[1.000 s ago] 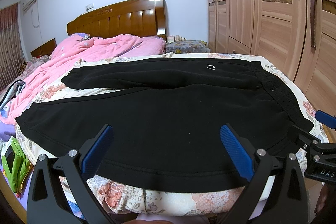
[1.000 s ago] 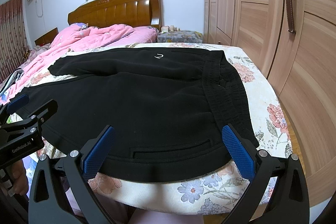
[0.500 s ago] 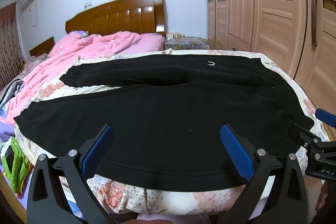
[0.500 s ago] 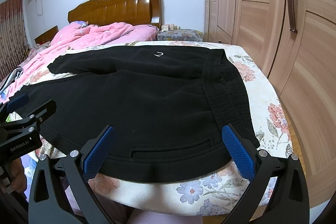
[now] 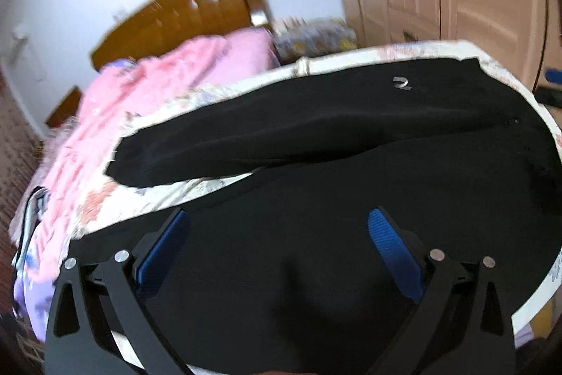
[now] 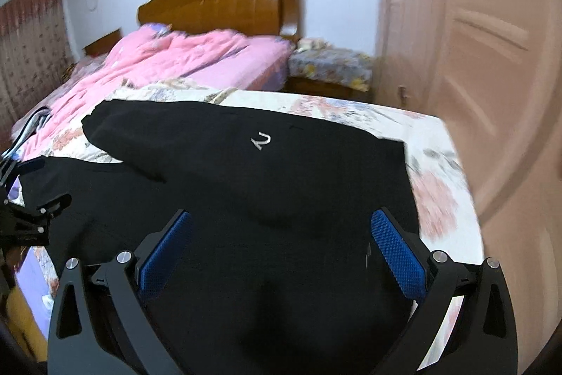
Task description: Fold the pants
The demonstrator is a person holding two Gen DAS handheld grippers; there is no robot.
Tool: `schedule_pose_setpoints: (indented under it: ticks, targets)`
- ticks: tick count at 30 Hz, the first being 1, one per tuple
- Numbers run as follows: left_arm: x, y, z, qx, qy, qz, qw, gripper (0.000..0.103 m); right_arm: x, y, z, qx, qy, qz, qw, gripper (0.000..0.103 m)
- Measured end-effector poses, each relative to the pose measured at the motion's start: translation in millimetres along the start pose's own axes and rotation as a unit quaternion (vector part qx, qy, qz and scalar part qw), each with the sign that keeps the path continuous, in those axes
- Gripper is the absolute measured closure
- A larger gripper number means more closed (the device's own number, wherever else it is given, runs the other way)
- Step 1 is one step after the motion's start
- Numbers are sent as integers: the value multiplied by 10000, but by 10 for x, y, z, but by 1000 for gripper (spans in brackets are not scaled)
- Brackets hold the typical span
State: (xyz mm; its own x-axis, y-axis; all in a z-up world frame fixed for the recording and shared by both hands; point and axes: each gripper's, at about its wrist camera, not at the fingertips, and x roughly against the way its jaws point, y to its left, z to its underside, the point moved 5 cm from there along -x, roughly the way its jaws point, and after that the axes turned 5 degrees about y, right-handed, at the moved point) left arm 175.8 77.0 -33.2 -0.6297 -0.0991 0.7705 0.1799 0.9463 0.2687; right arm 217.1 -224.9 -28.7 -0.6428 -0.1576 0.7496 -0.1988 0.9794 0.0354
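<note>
Black pants lie spread across the flowered bed, filling the lower centre of both frames, legs reaching toward the left edge near a pink quilt. The left claw and right claw hang above the near leg, both released and empty. No fold appears made yet; the whole job seems to remain.

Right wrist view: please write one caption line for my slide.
Open right gripper over black pants spread flat on a floral bed sheet, pink quilt behind.
</note>
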Motion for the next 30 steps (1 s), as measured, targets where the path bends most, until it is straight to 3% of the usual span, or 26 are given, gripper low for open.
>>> schedule_pose_setpoints:
  ticks: [2,4,6,8,9,11,14,17,21,24,26,28,30]
  targets:
    - [-164,83,-168,-124,200,178,9996,2,-330,-97,-276,279,138,-214,9993,4]
    - [-322,180,-383,-150,157,223,9995,2,-580,-152,-434,411,311,-421,9978,4]
    - [-474,227,-597,-134,40,770,9969,2,-911,-234,-622,524,469,-543,9960,4]
    - [-666,246,-727,6,343,1139,9929,2,-1183,-297,-744,621,616,-649,9940,4]
    - [-805,261,-800,158,613,1500,9867,2,-1352,-344,-813,652,698,-675,9931,4]
    - [-996,289,-914,332,940,1861,9775,2,-1571,-397,-898,714,848,-793,9907,4]
    - [-1321,370,-1191,617,1236,2062,9687,2,-1860,-468,-1012,900,1106,-988,9848,4]
    - [-1533,455,-1411,993,1262,2221,9617,2,-2040,-474,-1088,1154,1327,-1029,9790,5]
    - [-1917,518,-1704,1630,1604,2573,9389,2,-2206,-486,-1108,1270,1654,-1377,9683,5]
    - [-2103,499,-1824,1864,1714,2788,9264,2,-2235,-532,-1106,1277,1648,-1559,9655,13]
    - [-2160,478,-1886,1927,1672,2856,9238,3,-2214,-579,-1127,1203,1586,-1613,9666,25]
    - [-2182,457,-1913,2031,1638,2987,9180,4,-2167,-616,-1124,1175,1592,-1667,9660,54]
    - [-2217,441,-1953,2086,1623,3022,9159,5,-2098,-592,-1064,1240,1633,-1729,9634,61]
